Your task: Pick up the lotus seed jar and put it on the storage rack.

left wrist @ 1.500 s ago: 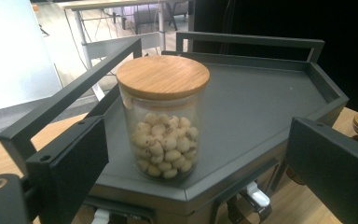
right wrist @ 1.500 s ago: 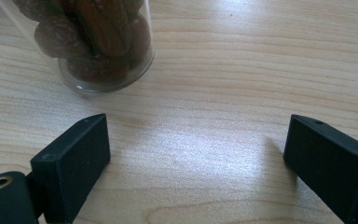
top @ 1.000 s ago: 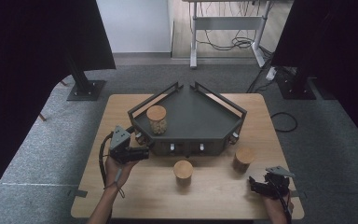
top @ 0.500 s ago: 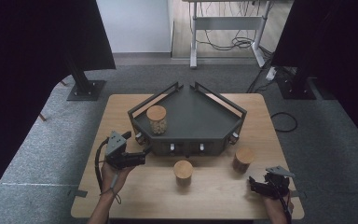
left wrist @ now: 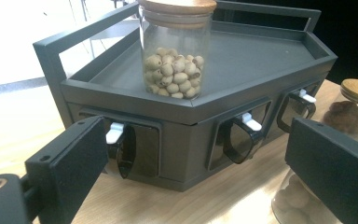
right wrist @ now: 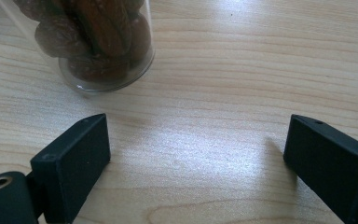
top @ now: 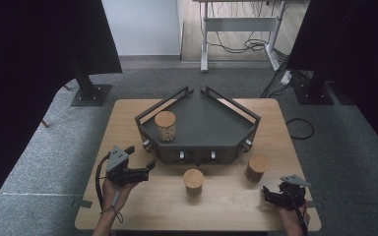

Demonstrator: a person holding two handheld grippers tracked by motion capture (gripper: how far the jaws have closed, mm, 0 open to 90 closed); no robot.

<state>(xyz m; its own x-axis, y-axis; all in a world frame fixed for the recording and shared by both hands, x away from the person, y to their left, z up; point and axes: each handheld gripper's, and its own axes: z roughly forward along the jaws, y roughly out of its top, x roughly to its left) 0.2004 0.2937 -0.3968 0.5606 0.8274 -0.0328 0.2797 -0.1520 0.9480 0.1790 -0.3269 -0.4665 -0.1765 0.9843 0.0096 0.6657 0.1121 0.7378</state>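
Claws both gape empty; left claw (top: pixel 145 169) has drifted from tray (top: pixel 236 140).

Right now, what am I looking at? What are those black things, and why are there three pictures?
A person sits at a wooden table holding a grabbing tool in each hand: the left tool and the right tool. Both are open and hold nothing. One picture looks down from above; the other two come from small cameras riding on each tool, so you see its black jaws. A dark tray carries a jar of pale beans. Two more lidded jars stand on the table: the middle jar and a jar of brown pieces.
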